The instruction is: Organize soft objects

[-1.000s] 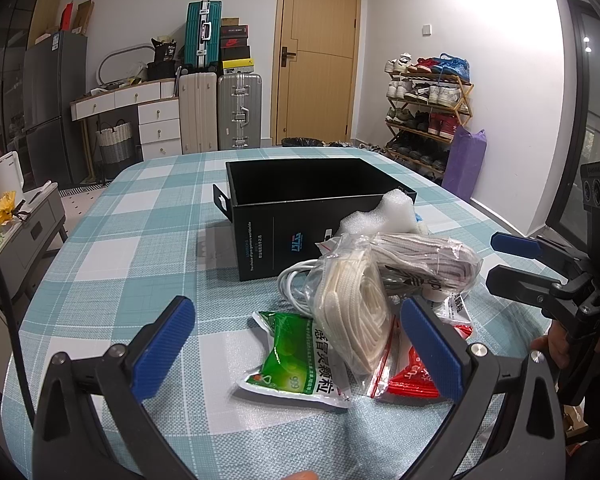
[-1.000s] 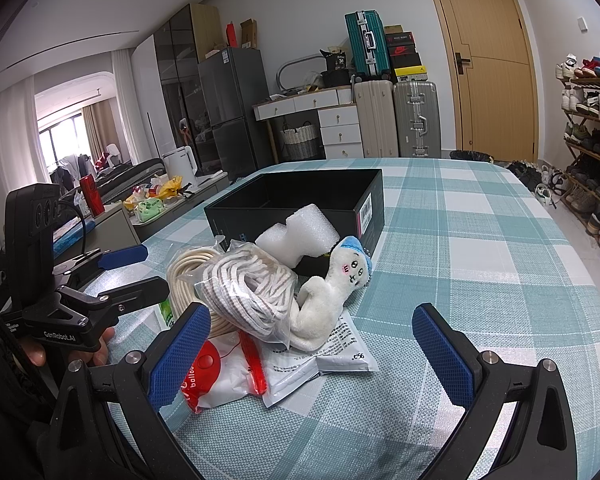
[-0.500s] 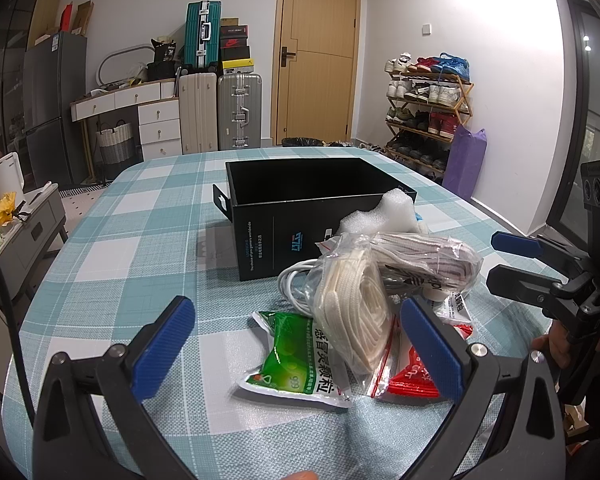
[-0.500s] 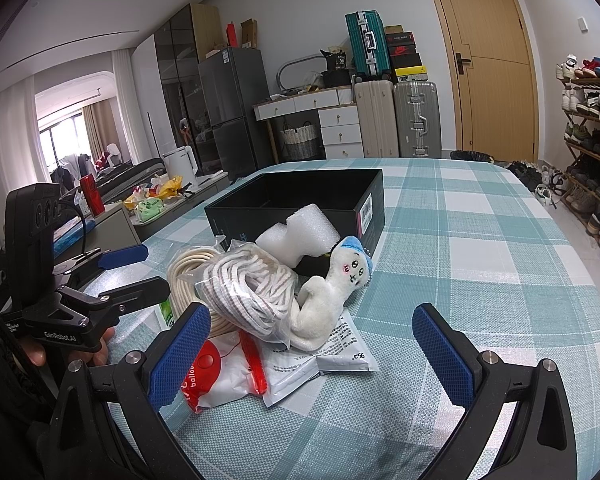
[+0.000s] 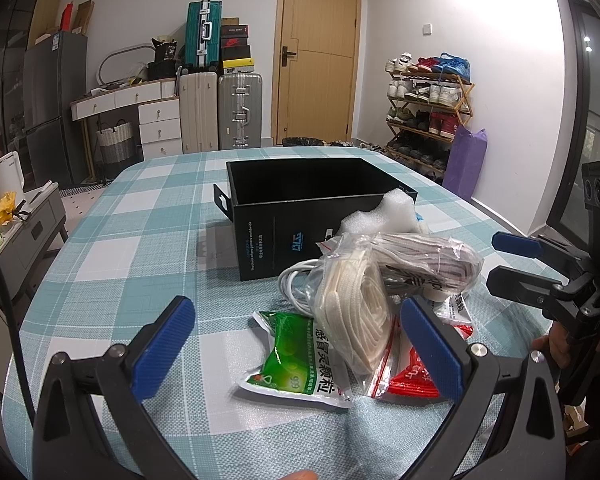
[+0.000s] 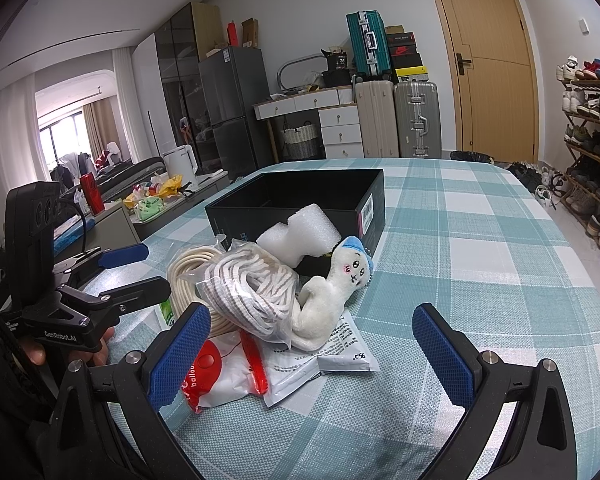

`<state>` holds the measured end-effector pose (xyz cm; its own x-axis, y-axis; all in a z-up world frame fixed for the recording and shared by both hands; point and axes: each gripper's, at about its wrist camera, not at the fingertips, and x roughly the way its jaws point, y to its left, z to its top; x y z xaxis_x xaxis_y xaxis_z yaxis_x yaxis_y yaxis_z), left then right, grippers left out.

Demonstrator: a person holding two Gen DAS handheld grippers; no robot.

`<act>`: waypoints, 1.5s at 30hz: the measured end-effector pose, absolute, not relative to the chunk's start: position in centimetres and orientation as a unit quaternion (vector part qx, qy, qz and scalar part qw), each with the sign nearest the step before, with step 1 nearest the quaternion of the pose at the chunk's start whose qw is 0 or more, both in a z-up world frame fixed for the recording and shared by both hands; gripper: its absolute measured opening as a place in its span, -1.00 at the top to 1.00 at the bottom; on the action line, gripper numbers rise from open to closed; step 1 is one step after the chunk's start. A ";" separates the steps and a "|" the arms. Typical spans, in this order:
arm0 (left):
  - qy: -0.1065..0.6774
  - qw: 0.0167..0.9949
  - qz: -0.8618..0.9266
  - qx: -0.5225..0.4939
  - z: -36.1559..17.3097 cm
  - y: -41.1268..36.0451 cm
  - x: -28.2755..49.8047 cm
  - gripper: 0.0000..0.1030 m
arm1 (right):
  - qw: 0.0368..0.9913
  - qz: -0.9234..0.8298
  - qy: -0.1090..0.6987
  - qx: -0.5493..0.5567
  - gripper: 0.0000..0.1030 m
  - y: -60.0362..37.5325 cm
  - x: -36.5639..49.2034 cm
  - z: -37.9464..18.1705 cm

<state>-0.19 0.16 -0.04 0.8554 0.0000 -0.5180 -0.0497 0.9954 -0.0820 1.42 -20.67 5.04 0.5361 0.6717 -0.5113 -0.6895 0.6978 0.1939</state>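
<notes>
A pile of soft things lies on the checked tablecloth in front of an open black box (image 5: 300, 204) (image 6: 300, 196). It holds a bagged cream rope (image 5: 360, 312) (image 6: 184, 276), a bagged white cord (image 5: 424, 256) (image 6: 252, 288), a white foam piece (image 5: 384, 216) (image 6: 300, 232), a white plush doll (image 6: 332, 292), a green packet (image 5: 296, 356) and a red-and-white bag (image 6: 212, 376) (image 5: 416, 372). My left gripper (image 5: 296, 348) is open and empty just before the pile. My right gripper (image 6: 312, 356) is open and empty, near the pile's other side.
The table (image 5: 140, 240) stands in a room with suitcases (image 5: 220, 112), a drawer unit (image 5: 156, 124), a door and a shoe rack (image 5: 428, 108) behind. A low cabinet (image 5: 16, 232) with clutter stands left of the table. The right gripper shows in the left wrist view (image 5: 512, 260).
</notes>
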 end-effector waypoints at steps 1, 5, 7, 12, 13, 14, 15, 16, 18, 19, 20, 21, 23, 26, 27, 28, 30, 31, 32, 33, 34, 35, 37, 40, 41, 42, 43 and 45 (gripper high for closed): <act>0.269 0.962 0.013 -0.048 -0.1 0.1 -0.2 -1.00 | 0.876 0.389 0.285 -0.016 -0.99 -20.7 1.4 5.0; 0.271 0.961 0.013 -0.051 -0.1 0.3 0.0 -1.00 | 0.876 0.390 0.285 -0.017 -0.99 -20.6 1.4 5.0; 0.271 0.961 0.013 -0.050 0.0 0.2 0.0 -1.00 | 0.875 0.390 0.285 -0.018 -0.99 -20.6 1.4 5.1; 0.273 0.961 0.019 -0.048 -0.2 0.6 0.2 -1.00 | 0.874 0.392 0.285 -0.019 -0.99 -20.7 1.3 5.3; 0.273 0.961 0.021 -0.047 -0.2 0.6 0.2 -1.00 | 0.875 0.391 0.285 -0.020 -0.99 -20.5 1.2 5.3; 0.273 0.961 0.022 -0.046 -0.2 0.6 0.3 -1.00 | 0.874 0.392 0.285 -0.021 -0.99 -20.5 1.2 5.4; 0.273 0.961 0.025 -0.044 -0.2 0.6 0.4 -1.00 | 0.874 0.394 0.284 -0.023 -0.99 -20.4 1.0 5.4; 0.272 0.961 0.027 -0.043 -0.2 0.7 0.4 -1.00 | 0.874 0.394 0.283 -0.025 -0.99 -20.4 1.0 5.5; 0.272 0.961 0.029 -0.043 -0.1 0.7 0.5 -1.00 | 0.875 0.391 0.284 -0.031 -0.99 -19.9 1.2 5.5; 0.273 0.961 0.029 -0.044 0.0 0.6 0.5 -1.00 | 0.875 0.391 0.284 -0.032 -0.99 -19.9 1.3 5.6; 0.275 0.960 0.025 -0.047 0.1 0.7 0.5 -1.00 | 0.875 0.390 0.284 -0.032 -0.99 -19.8 1.3 5.6; 0.276 0.960 0.024 -0.049 0.1 0.7 0.6 -1.00 | 0.875 0.390 0.284 -0.033 -0.99 -19.8 1.3 5.6; 0.276 0.959 0.023 -0.051 0.2 0.6 0.6 -1.00 | 0.876 0.389 0.283 -0.036 -0.99 -19.8 1.5 5.6; 0.273 0.961 0.028 -0.042 0.3 0.5 0.8 -1.00 | 0.874 0.389 0.288 -0.044 -0.99 -19.3 1.6 5.7; 0.274 0.960 0.027 -0.042 0.4 0.4 0.9 -1.00 | 0.874 0.387 0.289 -0.051 -0.99 -19.0 1.7 5.7; 0.276 0.960 0.026 -0.042 0.4 0.4 1.0 -1.00 | 0.874 0.385 0.290 -0.059 -0.99 -18.9 1.8 5.7; 0.280 0.959 0.023 -0.037 0.3 0.1 1.3 -1.00 | 0.875 0.381 0.291 -0.069 -0.99 -18.5 1.8 5.6; 0.283 0.958 0.024 -0.033 0.3 0.0 1.5 -1.00 | 0.873 0.383 0.294 -0.070 -0.99 -18.3 1.9 5.6; 0.287 0.957 0.025 -0.028 0.3 -0.1 1.7 -1.00 | 0.872 0.383 0.296 -0.074 -0.99 -18.2 2.1 5.6; 0.289 0.957 0.025 -0.027 0.3 -0.1 1.8 -1.00 | 0.872 0.382 0.296 -0.077 -0.98 -18.0 2.1 5.5; 0.291 0.956 0.024 -0.027 0.2 -0.1 2.0 -1.00 | 0.871 0.383 0.294 -0.086 -0.95 -17.9 2.2 5.5; 0.292 0.956 0.020 -0.029 0.2 0.0 2.1 -0.98 | 0.870 0.385 0.293 -0.091 -0.89 -17.7 2.2 5.5; 0.294 0.955 0.012 -0.034 0.3 0.1 2.3 -0.97 | 0.867 0.387 0.295 -0.106 -0.80 -17.2 2.2 5.4; 0.298 0.954 0.000 -0.033 0.3 0.2 2.5 -0.79 | 0.864 0.388 0.296 -0.121 -0.66 -16.7 2.1 5.3; 0.301 0.953 -0.005 -0.032 0.2 0.2 2.6 -0.73 | 0.863 0.390 0.296 -0.126 -0.62 -16.6 2.1 5.2; 0.304 0.952 -0.008 -0.031 0.2 0.2 2.7 -0.70 | 0.862 0.391 0.296 -0.129 -0.60 -16.4 2.1 5.2; 0.304 0.952 -0.013 -0.031 0.2 0.2 2.8 -0.62 | 0.861 0.392 0.296 -0.132 -0.58 -16.2 2.2 5.1; 0.303 0.952 -0.024 -0.034 0.2 0.1 2.9 -0.54 | 0.860 0.393 0.297 -0.135 -0.49 -16.0 2.3 5.1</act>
